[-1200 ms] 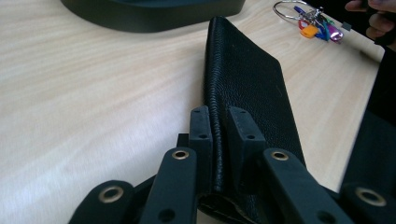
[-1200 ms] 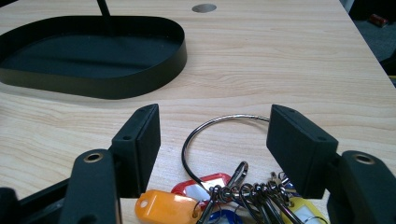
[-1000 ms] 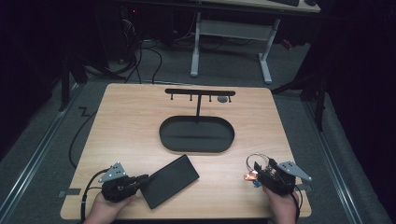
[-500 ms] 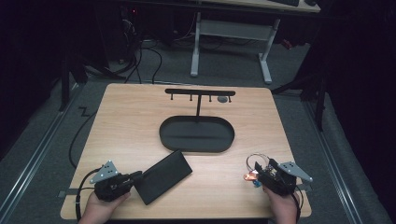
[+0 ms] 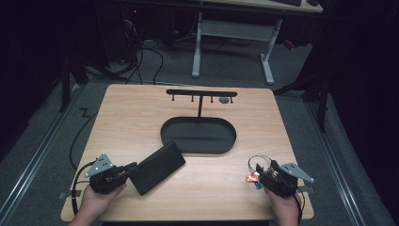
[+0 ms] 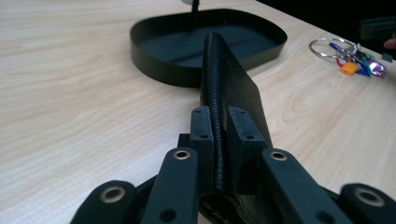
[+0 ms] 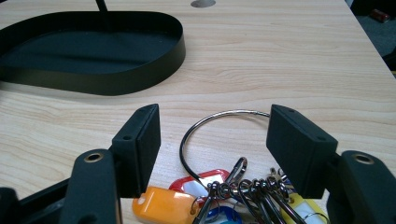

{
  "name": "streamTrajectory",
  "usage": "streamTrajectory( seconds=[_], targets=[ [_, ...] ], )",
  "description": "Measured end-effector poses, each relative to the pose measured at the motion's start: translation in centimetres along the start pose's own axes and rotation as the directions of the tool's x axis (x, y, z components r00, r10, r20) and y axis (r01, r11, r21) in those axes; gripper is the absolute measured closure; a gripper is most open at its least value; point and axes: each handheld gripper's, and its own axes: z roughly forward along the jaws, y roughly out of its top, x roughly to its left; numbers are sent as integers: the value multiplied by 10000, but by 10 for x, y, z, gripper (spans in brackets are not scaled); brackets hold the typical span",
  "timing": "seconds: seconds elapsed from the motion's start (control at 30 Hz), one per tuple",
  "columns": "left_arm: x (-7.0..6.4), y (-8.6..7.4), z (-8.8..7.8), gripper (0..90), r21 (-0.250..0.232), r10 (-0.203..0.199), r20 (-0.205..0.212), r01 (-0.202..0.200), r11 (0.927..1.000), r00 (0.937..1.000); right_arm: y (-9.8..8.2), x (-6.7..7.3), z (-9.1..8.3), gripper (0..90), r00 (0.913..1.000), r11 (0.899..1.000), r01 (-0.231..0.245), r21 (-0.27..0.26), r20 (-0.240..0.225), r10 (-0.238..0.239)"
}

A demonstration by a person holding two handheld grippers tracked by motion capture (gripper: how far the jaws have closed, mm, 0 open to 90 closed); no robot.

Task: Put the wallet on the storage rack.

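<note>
High view: left gripper pinching a black wallet near the oval tray on the table. Left gripper view: jaws pressed tight on the wallet's edge. Right gripper view: right gripper spread wide around a key ring, not squeezing.

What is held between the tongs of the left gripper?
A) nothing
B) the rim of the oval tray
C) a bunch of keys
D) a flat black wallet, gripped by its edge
D: in the left gripper view the tongs of the left gripper are pressed on the edge of the black wallet, while the keys lie apart on the table.
</note>
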Motion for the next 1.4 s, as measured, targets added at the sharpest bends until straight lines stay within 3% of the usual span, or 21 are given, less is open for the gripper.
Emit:
streamTrajectory(
  seconds=[0.23, 0.47, 0.63, 0.8, 0.9, 1.17, 1.4],
  targets=[
    [-9, 2, -4, 819, -345, 548, -76, -550, 9979, 9985, -1, 0, 0, 358, 9999, 9999, -114, 69, 15, 114],
    [-30, 1, -6, 818, -500, 1392, -6, -1391, 9890, 9903, 0, 2, 1, 357, 10000, 10000, 72, 51, -28, -71],
    [-40, -2, -7, 819, -597, 1433, 120, -1423, 9880, 9896, 0, 2, -1, 357, 10000, 10000, 0, -18, -73, 0],
    [-54, -3, -9, 817, -649, 1749, 271, -1729, 9828, 9842, 1, 0, -3, 357, 10000, 9999, -71, -149, -17, 71],
    [-61, -4, -10, 816, -621, 2078, 429, -2050, 9768, 9772, 2, -1, -2, 357, 9996, 9994, -271, -198, 88, 272],
    [-67, -6, -11, 808, -667, 2096, 807, -2046, 9766, 9744, 2, 3, 3, 361, 9997, 9998, -176, -46, 141, 176],
    [-68, -6, -10, 802, -679, 1931, 860, -1876, 9799, 9774, 1, 1, 2, 361, 9998, 9998, -165, -88, 83, 166]
  ],
)
